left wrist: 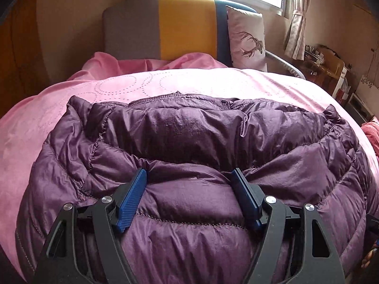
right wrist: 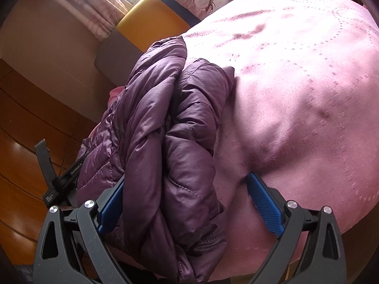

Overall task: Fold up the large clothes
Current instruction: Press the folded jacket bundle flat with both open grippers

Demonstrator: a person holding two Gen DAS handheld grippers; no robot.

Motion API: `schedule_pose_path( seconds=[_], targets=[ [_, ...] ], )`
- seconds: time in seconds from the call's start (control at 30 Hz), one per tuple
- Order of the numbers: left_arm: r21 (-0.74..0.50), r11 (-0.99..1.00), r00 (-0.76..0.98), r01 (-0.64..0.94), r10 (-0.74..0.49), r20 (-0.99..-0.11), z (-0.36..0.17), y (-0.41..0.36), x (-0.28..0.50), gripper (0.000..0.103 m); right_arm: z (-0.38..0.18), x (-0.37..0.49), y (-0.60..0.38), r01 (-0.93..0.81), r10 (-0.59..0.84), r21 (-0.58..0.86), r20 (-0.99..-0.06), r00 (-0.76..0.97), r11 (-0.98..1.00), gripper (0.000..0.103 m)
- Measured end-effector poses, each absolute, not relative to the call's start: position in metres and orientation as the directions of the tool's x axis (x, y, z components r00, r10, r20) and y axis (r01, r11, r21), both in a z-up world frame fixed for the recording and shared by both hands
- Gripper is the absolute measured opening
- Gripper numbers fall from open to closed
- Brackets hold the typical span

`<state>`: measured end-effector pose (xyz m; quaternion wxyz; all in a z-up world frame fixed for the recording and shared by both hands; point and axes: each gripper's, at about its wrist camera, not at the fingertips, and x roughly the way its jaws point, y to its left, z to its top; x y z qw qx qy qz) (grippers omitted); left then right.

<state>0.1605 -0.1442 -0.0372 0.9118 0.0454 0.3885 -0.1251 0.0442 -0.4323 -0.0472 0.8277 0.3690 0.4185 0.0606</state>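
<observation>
Both claws wide over purple jacket [left wrist: 189, 142]; "GenRobot.AI" label [right wrist: 76, 165].

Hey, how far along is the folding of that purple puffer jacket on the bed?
Mostly done: the purple puffer jacket lies in a layered bundle on the pink bedspread. In hand: nothing is gripped; the left gripper is open over a puffy section, and the right gripper is open at the bundle's edge. Left: perhaps flattening it.

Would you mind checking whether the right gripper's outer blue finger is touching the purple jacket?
Apart. The right wrist view shows that finger over the pink bedspread, with bedspread visible between it and the purple jacket.
</observation>
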Motion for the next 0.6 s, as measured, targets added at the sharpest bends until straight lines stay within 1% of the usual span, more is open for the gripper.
schedule_pose_path(
  seconds=[0.2,0.27,0.33,0.37,0.43,0.6],
  targets=[
    [-0.032,0.963,0.660,0.268,-0.208,-0.722,-0.042,-0.142,0.160,0.072,-0.052,0.052,-0.434,0.207,0.456,0.710,-0.620,0.639,0.673,0.096],
    [-0.037,0.962,0.658,0.270,-0.213,-0.722,-0.043,-0.142,0.159,0.072,-0.050,0.056,-0.429,0.191,0.471,0.711,-0.617,0.631,0.677,0.092],
    [-0.043,0.962,0.659,0.271,-0.218,-0.720,-0.043,-0.141,0.158,0.072,-0.046,0.058,-0.424,0.176,0.478,0.707,-0.618,0.624,0.685,0.082],
    [-0.047,0.961,0.658,0.272,-0.221,-0.720,-0.043,-0.140,0.159,0.072,-0.045,0.059,-0.422,0.171,0.480,0.706,-0.619,0.621,0.688,0.079],
    [-0.054,0.960,0.657,0.274,-0.228,-0.719,-0.043,-0.139,0.161,0.072,-0.042,0.059,-0.418,0.162,0.483,0.702,-0.620,0.618,0.693,0.070],
    [-0.074,0.957,0.656,0.279,-0.246,-0.714,-0.043,-0.134,0.160,0.072,-0.031,0.060,-0.408,0.148,0.475,0.681,-0.633,0.611,0.717,0.057]
  ],
)
